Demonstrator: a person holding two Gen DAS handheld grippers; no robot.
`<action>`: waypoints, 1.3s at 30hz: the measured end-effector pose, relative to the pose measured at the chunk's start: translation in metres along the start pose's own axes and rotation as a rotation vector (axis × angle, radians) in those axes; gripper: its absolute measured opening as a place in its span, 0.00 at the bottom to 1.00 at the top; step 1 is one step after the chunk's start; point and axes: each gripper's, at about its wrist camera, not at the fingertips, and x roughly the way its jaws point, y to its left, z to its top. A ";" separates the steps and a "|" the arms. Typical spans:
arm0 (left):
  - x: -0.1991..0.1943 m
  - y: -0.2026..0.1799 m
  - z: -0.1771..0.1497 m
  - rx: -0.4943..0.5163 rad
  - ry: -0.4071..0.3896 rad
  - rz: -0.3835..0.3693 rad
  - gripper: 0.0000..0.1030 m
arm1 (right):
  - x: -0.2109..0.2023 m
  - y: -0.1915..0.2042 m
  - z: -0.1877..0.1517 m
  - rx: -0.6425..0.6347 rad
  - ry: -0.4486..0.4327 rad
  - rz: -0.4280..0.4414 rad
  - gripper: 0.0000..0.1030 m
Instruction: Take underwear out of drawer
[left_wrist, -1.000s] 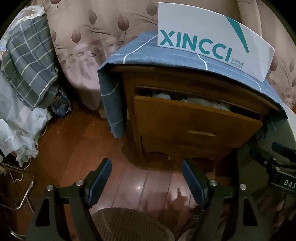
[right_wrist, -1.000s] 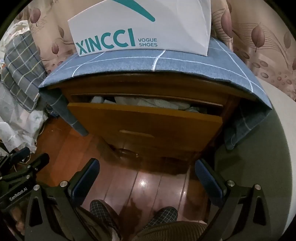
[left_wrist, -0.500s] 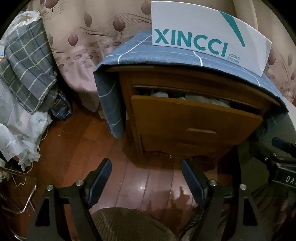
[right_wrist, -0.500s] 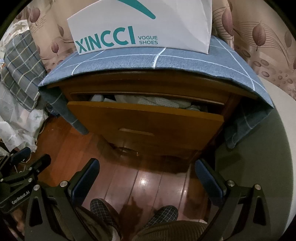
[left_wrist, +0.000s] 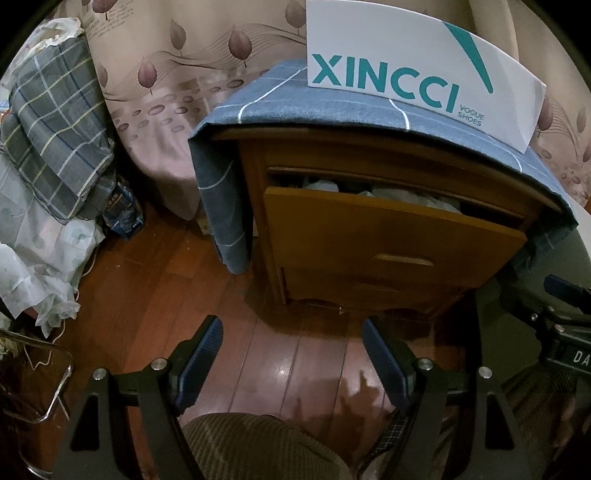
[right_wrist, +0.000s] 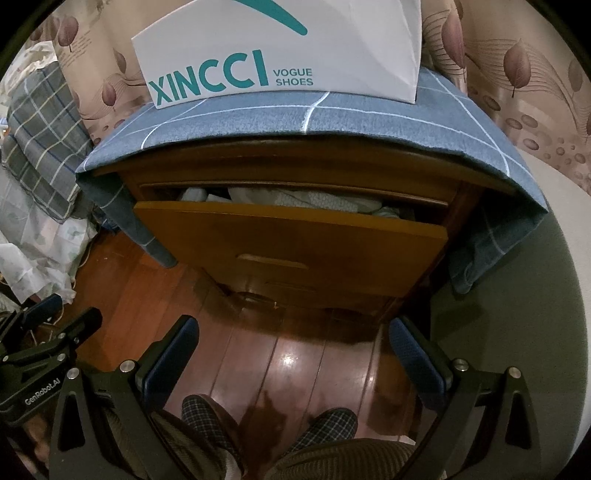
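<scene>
Step in hand: pre-reach. The drawer (right_wrist: 291, 236) of the wooden nightstand (left_wrist: 369, 162) is already pulled partway out, nothing taken yet. Both tools hang above the wood floor (right_wrist: 295, 354), well short of the cabinet.

Left hand-held gripper (left_wrist: 291, 354): released, jaws wide, only floor between them. Right hand-held gripper (right_wrist: 293, 350): likewise spread wide and empty. The person's slippered feet show at the bottom of the right view.

The underwear (right_wrist: 295, 197) sits inside the drawer, a pale rumpled heap showing through the slot above the drawer front. Probably underwear, but in this dim light it's only light crumpled cloth; can't tell one garment from the next or how many there are.

Next move, as I judge it: bring one gripper fwd and up over the drawer front, dip into the gap, pinch a fold near the top of the heap, lift clear. The gap under the cabinet top looks narrow, so the drawer may need pulling out further first via the handle (right_wrist: 273, 260).

Hidden or cut off: drawer interior behind the front panel, most of the pile, the rear of the drawer. Blue checked cloth (right_wrist: 314, 122) covers the top and drapes both sides; a white shoe box (right_wrist: 280, 55) stands on it, its top cropped.
</scene>
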 end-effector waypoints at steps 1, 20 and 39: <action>0.000 0.001 0.000 -0.001 0.001 0.000 0.78 | 0.000 0.000 0.000 0.000 0.001 0.001 0.99; 0.001 0.003 -0.002 -0.005 0.006 0.000 0.78 | 0.001 -0.001 0.002 0.006 0.007 0.013 0.99; 0.002 0.003 -0.002 -0.004 0.011 0.000 0.78 | 0.002 -0.004 0.002 0.018 0.006 0.027 0.99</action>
